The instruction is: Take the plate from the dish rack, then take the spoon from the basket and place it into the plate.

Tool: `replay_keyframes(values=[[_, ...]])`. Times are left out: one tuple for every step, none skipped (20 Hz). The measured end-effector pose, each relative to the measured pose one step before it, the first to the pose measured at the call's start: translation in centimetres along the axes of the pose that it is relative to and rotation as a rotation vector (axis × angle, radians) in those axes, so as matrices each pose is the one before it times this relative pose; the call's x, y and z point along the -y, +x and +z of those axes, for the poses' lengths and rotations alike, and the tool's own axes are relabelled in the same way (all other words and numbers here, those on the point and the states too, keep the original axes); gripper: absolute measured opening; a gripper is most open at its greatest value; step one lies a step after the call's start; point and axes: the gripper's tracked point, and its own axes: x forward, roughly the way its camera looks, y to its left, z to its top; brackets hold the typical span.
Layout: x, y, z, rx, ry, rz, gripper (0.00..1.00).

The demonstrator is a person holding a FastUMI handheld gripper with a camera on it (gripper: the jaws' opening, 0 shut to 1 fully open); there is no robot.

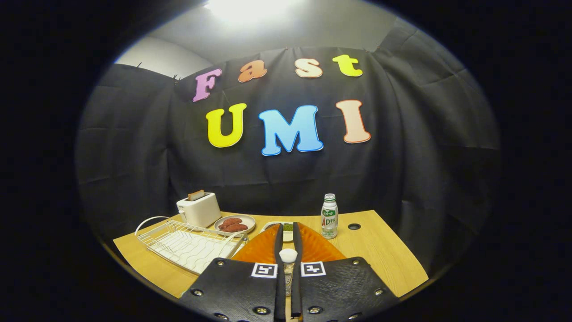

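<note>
The wooden table (380, 250) carries everything. On its left sits the white wire dish rack (190, 243), now without a plate in it. The orange plate (319, 248) lies flat on the table right under the fingers, so the first half of the task looks done. Far left stands a white toaster (199, 209), with a small dish of sausages (235, 223) beside it and a bottle (330, 216) to the right. The gripper (288, 232) has its fingers nearly together, and between them sits the white spoon (288, 256), its handle apparently pinched. The basket (286, 228) seems to lie just beyond the fingertips, mostly hidden. The step in hand is probably the release: lower the spoon near the plate's middle, part the fingers gently, and lift straight up so nothing skids.
</note>
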Motion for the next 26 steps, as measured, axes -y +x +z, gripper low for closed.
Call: replay_keyframes(values=[[-0.104,-0.49,0.427,-0.0048,-0.01593,0.00062,0.05],[0.161,-0.568,0.587,-0.00172,-0.01141,-0.00694,0.05],[-0.171,-0.772,0.431,-0.00701,-0.00508,0.00167,0.05],[-0.175,-0.539,0.44,-0.00017,-0.00033,0.00106,0.05],[-0.058,-0.552,0.295,-0.00377,-0.00043,-0.00281,0.05],[-0.123,-0.624,0.191,-0.00607,-0.00391,-0.00215,0.05],[-0.117,-0.57,0.182,-0.00465,-0.00705,-0.00131,0.05],[-0.114,-0.477,0.02,-0.00563,-0.00509,0.00044,0.05],[-0.289,-0.486,-0.116,-0.00369,-0.00252,-0.00022,0.05],[-0.181,-0.319,-0.246,-0.00939,0.0009,-0.0013,0.05],[-0.319,-0.368,-0.417,-0.01104,-0.00034,0.00659,0.05],[-0.321,-0.273,-0.176,-0.00555,-0.00616,-0.00199,0.05],[0.195,-0.149,-0.077,-0.00365,-0.00264,-0.01548,0.05],[-0.258,-0.27,0.094,0.00303,0.00407,-0.00616,0.05],[-0.637,-0.111,-0.103,-0.00102,0.00437,-0.00024,0.05],[-0.446,-0.125,-0.108,-0.00054,-0.00044,-0.00042,0.05],[-0.334,-0.197,-0.136,0.00165,-0.00824,-0.0013,0.05],[-0.34,-0.096,-0.052,-0.00112,-0.01323,-0.00102,0.05],[-0.447,-0.026,-0.448,-0.00875,-0.01231,0.00188,0.05],[-0.426,-0.048,-0.348,-0.00733,-0.00695,0.00564,0.05],[-0.498,0.007,-0.249,-0.00812,-0.00492,0.00512,0.05],[-0.288,0.097,-0.312,-0.00875,-0.00646,-0.00137,0.05],[-0.265,0.031,-0.342,-0.00732,0.00084,-0.00366,0.05],[-0.355,0.144,-0.18,-0.00475,0.001,-0.0013,0.05],[-0.24,0.079,-0.578,-0.011,-0.00311,-0.00747,0.05],[-0.38,0.209,-0.521,-0.01823,-0.00315,0.00695,0.05]])
